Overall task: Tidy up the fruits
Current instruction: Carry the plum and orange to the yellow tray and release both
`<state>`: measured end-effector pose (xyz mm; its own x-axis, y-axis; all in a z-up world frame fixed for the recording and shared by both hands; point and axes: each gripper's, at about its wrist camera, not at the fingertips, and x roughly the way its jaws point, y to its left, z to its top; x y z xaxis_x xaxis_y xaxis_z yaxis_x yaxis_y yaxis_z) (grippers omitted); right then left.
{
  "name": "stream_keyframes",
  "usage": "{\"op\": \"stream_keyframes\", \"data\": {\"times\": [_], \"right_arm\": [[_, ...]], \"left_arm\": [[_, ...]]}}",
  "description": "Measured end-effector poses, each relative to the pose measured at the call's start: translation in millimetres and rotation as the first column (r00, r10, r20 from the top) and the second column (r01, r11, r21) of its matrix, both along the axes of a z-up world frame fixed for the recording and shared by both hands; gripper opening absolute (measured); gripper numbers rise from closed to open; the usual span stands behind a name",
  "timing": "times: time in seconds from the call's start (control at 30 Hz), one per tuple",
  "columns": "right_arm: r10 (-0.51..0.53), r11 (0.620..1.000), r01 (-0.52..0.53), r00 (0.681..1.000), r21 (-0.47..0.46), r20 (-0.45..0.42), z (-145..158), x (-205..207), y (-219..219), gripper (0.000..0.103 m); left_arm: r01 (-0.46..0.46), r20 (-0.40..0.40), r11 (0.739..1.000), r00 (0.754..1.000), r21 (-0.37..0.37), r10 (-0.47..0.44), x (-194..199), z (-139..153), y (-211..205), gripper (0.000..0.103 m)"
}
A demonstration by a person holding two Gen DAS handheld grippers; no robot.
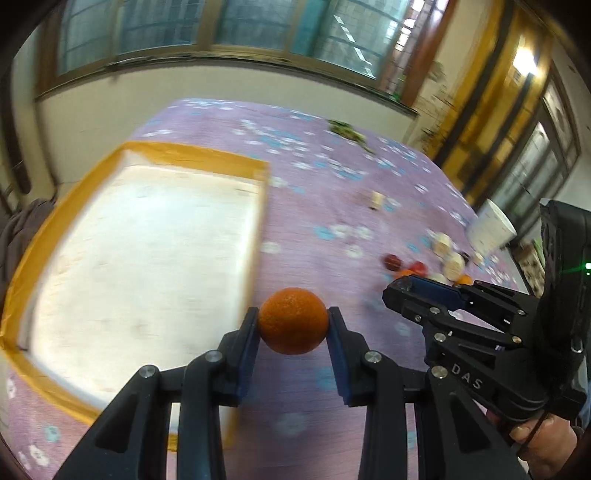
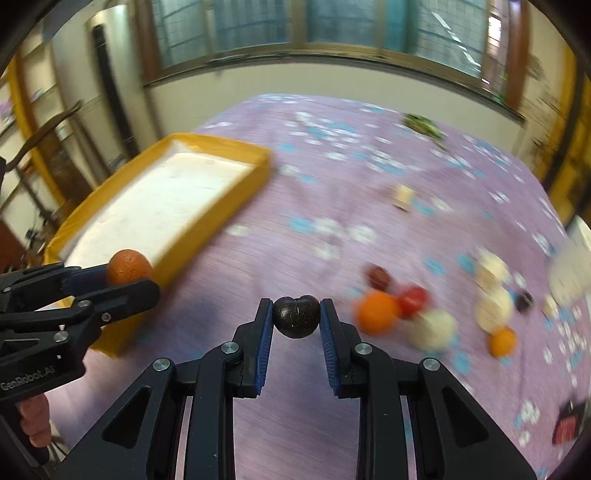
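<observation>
1. Left gripper (image 1: 293, 321): pinching an orange (image 1: 293, 320), low in the middle of its view.
2. Right gripper (image 2: 296, 316): squeezed tight on a dark fruit (image 2: 296, 316), low middle.
3. Yellow tray (image 2: 221, 192): upper left.
4. More fruits (image 2: 424, 314): right side, on purple cloth (image 2: 332, 177).

A cloth-covered desk (image 2: 332, 424) fills both views, with a wall and windows (image 2: 295, 22) behind its far edge. A shallow tray (image 2: 236, 192) sits on the desk's left side. A cluster of fruits (image 2: 417, 314) lies on the desk at the right, well apart from the tray. A small block (image 2: 402, 196) rests between them, farther back. A leafy bunch (image 2: 424, 123) lies near the far edge. The left gripper (image 1: 293, 321) holds a round fruit (image 1: 293, 320) just beside the tray's near right corner. To its right, the right gripper (image 2: 295, 315) holds a smaller fruit (image 2: 295, 315) above bare cloth, between tray and cluster.
</observation>
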<state>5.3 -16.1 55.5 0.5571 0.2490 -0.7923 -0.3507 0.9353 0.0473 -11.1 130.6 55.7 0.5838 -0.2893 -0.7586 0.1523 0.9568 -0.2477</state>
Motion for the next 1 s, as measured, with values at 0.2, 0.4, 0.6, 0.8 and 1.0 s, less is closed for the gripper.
{"op": "stream_keyframes", "data": {"times": [0.2,0.4,0.6,0.8,1.0], "right_arm": [[0.149,0.989,-0.149,0.988,0.018,-0.026,-3,15,75,0.024],[0.24,0.971,-0.238,0.968,0.03,-0.077,-21,19,132,0.024],[0.249,0.968,-0.249,0.96,0.017,-0.128,-40,19,156,0.024],[0.232,0.972,-0.234,0.962,0.005,-0.143,-44,18,162,0.025],[0.229,0.972,-0.233,0.962,-0.01,-0.146,-45,18,163,0.029]], "left_arm": [[-0.117,-0.014,0.992,0.993,0.056,0.118,10,-10,64,0.038],[-0.201,-0.044,0.972,0.977,0.12,0.207,19,-27,115,0.038],[-0.223,-0.063,0.962,0.97,0.158,0.235,21,-42,139,0.038],[-0.197,-0.055,0.959,0.976,0.204,0.212,20,-49,141,0.038],[-0.181,-0.059,0.954,0.978,0.238,0.2,20,-52,137,0.039]]}}
